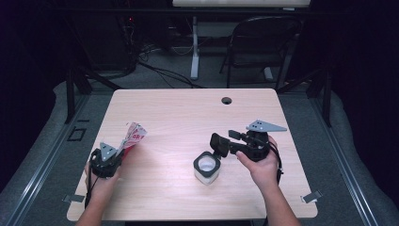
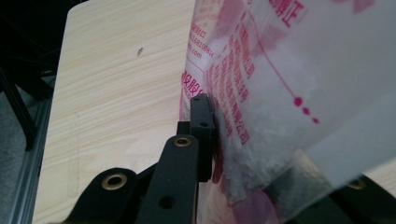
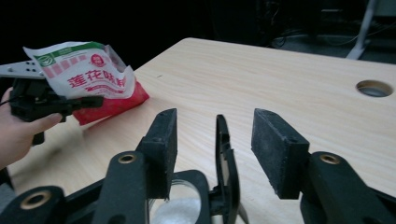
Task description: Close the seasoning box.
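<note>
Left tongs (image 1: 123,149) clamped on seasoning bag (image 1: 133,135), held above desk (image 1: 188,113) at left. Right tongs (image 3: 212,140) apart around flipped-up lid (image 3: 225,154) of jar (image 1: 207,168). Bring bag mouth over jar slowly, tilt gently.

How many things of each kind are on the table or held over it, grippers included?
Grippers: 2 (left gripper, right gripper)
Printed bag: 1
Container with flip lid: 1
Total: 4
</note>
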Demonstrator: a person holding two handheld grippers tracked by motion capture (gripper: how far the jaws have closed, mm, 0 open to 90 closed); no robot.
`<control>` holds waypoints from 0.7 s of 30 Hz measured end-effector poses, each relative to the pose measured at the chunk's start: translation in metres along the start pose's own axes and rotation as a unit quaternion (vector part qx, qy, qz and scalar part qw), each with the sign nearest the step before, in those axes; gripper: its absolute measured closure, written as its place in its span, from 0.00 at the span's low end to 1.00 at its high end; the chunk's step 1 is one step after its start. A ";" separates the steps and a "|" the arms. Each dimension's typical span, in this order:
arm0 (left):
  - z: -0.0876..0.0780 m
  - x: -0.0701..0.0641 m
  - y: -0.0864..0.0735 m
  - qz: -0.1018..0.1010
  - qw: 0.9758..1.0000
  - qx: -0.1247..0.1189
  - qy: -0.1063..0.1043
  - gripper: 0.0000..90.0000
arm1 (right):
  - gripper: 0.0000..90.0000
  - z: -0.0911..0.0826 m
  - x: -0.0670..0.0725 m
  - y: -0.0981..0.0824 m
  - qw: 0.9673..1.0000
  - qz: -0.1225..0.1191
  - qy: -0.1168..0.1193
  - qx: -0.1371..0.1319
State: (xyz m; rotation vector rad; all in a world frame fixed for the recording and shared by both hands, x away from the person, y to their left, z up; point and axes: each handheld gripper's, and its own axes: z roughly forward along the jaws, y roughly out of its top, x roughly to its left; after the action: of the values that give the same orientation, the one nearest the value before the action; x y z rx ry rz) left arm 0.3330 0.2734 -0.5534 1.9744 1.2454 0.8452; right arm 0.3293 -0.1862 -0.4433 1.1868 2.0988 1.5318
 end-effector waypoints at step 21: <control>0.007 -0.016 -0.003 0.007 0.997 0.008 -0.070 0.54 | 0.54 0.003 0.002 0.000 0.999 -0.006 -0.035 0.013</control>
State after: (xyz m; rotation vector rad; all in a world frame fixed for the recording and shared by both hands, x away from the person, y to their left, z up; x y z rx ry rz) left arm 0.3311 0.2583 -0.5629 2.0205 1.1633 0.6923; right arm 0.3301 -0.1831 -0.4440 1.2156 2.0829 1.4419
